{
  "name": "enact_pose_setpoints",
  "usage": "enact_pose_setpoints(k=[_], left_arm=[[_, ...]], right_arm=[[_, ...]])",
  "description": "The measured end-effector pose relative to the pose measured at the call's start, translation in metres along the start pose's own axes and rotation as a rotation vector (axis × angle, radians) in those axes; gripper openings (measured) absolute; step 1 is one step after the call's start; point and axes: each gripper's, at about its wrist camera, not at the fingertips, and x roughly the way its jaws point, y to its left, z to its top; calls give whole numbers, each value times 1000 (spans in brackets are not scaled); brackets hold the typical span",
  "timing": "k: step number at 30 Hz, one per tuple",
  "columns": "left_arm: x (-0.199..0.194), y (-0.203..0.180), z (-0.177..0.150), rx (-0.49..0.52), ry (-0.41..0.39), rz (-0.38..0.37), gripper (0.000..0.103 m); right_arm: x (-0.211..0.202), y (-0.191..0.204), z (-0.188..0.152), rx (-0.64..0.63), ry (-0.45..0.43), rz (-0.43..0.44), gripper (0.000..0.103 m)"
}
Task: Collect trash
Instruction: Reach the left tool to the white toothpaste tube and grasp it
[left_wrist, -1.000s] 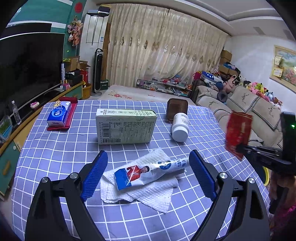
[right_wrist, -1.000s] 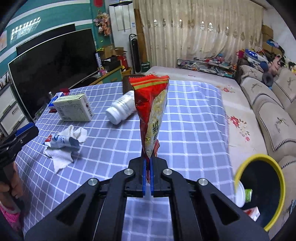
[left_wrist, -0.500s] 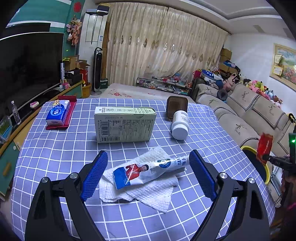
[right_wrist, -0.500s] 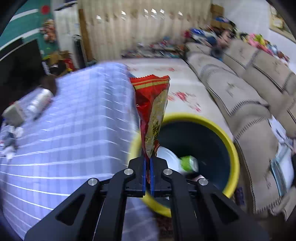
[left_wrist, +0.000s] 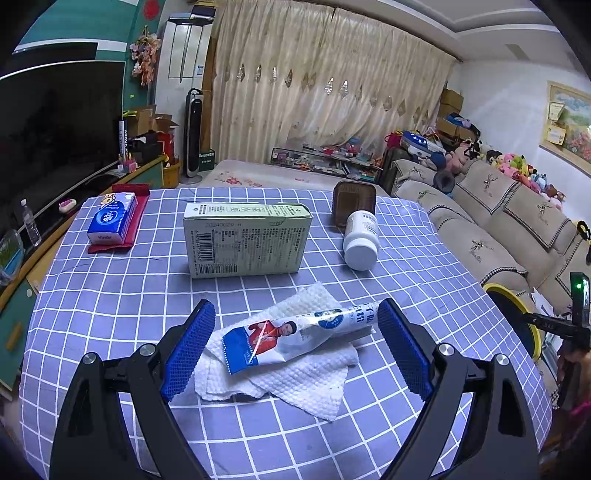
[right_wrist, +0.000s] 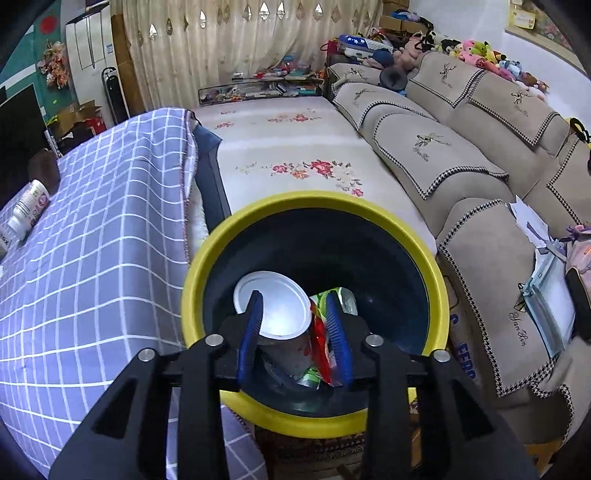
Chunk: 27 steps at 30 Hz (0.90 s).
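Observation:
My left gripper (left_wrist: 295, 343) is open and hovers low over a flattened blue and white tube wrapper (left_wrist: 295, 332) that lies on a crumpled white paper towel (left_wrist: 288, 369) on the checked tablecloth. My right gripper (right_wrist: 293, 325) is open over the yellow-rimmed black bin (right_wrist: 439, 295) beside the table. The red snack bag (right_wrist: 319, 347) lies inside the bin, loose between the fingers, next to a white lid (right_wrist: 273, 306) and other trash. The right gripper also shows in the left wrist view (left_wrist: 554, 325), at the far right by the bin (left_wrist: 517, 310).
On the table stand a green carton (left_wrist: 245, 243), a white pill bottle on its side (left_wrist: 361, 240), a brown container (left_wrist: 354, 201) and a blue tissue pack (left_wrist: 112, 218). A beige sofa (right_wrist: 480, 158) lies right of the bin. A television (left_wrist: 55, 122) stands left.
My right gripper swung from the table to over the bin, opened and let go of the red snack bag, which dropped in. My left gripper stayed over the tube wrapper.

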Motion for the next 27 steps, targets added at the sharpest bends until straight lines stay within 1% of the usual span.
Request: enact_pose_setpoints(k=[3,7,12,14,16,20,21,22,23,24,26,27], left_arm=[[3,-4,-1,19,14,-6,88],[12,-9,-4,43,53,-15,88],[25,-13,-4,61,111,0,87],[26,-17,-2,87,117,6,87],[23,-24,4,138,103,25,87],[26,-35,12,259,122,-9,86],[29,-37,13,287,139,-22,84],[33,-40,12,320,163,-48,78],[35,-42,12,338,175,-59,72],[37,-43,12,356,188,-68,69],[41,-44,10,380,213,-83,58],[43,-44,10,385,223,-86,56]], right_arm=[[-7,3,2,-2,-14,13,38],[-8,9,1,-7,-14,36,39],[-4,11,-1,-6,-6,59,39],[-2,10,-2,-6,-1,67,39],[-1,9,-2,-9,1,72,39],[1,7,-4,-2,3,84,39],[2,7,-5,-1,4,87,39],[2,7,-6,0,5,91,39],[2,6,-6,0,6,93,39],[2,6,-7,1,7,96,39],[3,5,-8,3,9,97,39],[3,5,-8,4,11,99,39]])
